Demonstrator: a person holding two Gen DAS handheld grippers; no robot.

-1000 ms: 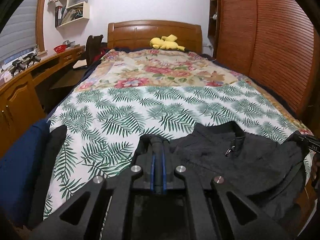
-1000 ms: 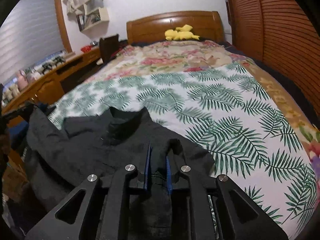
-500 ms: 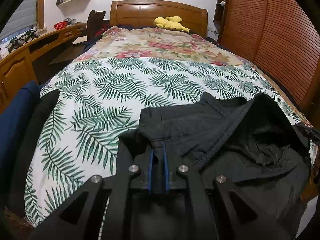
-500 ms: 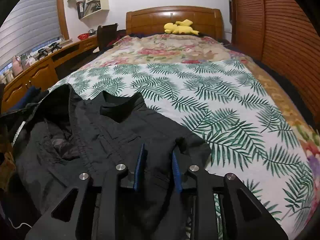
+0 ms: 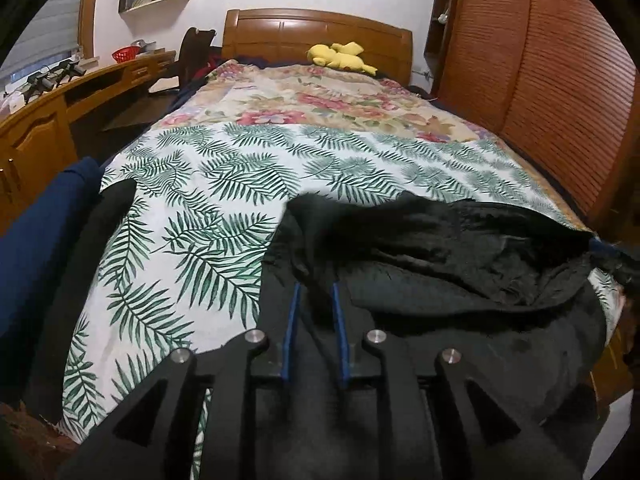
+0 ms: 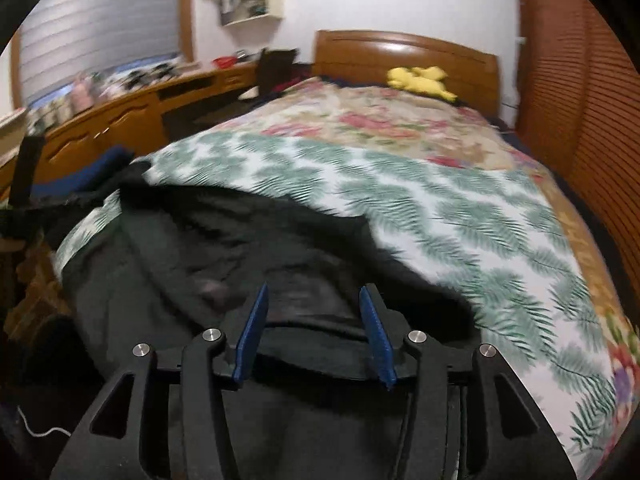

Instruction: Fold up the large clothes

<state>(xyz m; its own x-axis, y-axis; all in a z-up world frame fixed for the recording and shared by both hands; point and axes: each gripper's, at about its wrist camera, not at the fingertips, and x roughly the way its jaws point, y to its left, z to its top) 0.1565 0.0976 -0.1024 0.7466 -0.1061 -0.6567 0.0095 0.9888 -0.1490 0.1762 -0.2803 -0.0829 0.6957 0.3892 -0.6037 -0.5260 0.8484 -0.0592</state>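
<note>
**Jacket set down at foot of bed, both grips easing off**

Since the earlier frames the black jacket has come down from hanging between my two grippers and now lies crumpled on the near end of the bed, over the leaf-print sheet, with its lower part trailing off the foot edge toward me. Collar edge faces the headboard.

Left gripper: jaws have just been opening, now a narrow gap. Dark cloth shows between the blue pads; I cannot tell whether they press on it.

Right gripper: jaws have just been opening and now stand well apart, released. Jacket cloth lies below and between the pads, not pinched. This view is motion-blurred.

Surroundings: floral quilt covers the far half of the bed beyond the sheet. Yellow plush toy rests against the headboard. Wooden desk runs along the left side, slatted wooden doors along the right. Blue fabric sits at the bed's near left edge.
</note>
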